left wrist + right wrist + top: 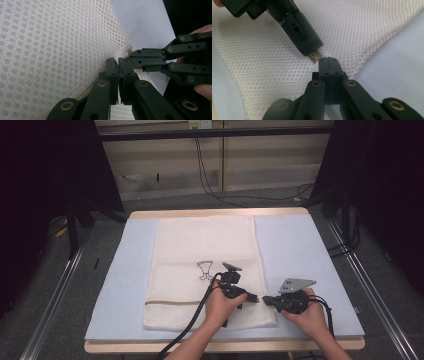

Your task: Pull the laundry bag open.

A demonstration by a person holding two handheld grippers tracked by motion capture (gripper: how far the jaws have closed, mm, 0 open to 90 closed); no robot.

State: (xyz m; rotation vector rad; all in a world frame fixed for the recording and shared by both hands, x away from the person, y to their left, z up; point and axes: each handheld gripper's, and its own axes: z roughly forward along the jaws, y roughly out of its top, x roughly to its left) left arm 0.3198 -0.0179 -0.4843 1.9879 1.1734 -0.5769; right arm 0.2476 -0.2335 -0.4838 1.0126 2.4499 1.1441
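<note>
A white mesh bag lies flat on the pale blue mat, with a beige zip line across its near part. Both grippers meet tip to tip at the right end of that line. My left gripper points right and is shut, and a small pale tab sticks out between its tips. My right gripper points left, its jaws shut on the bag's mesh edge. In the left gripper view my closed jaws lie on the mesh, with the right gripper just beyond.
A black drawing is printed on the bag's middle. The mat covers a wooden table whose front edge runs along the bottom. Metal rails flank the table, and cables lie on the floor behind it.
</note>
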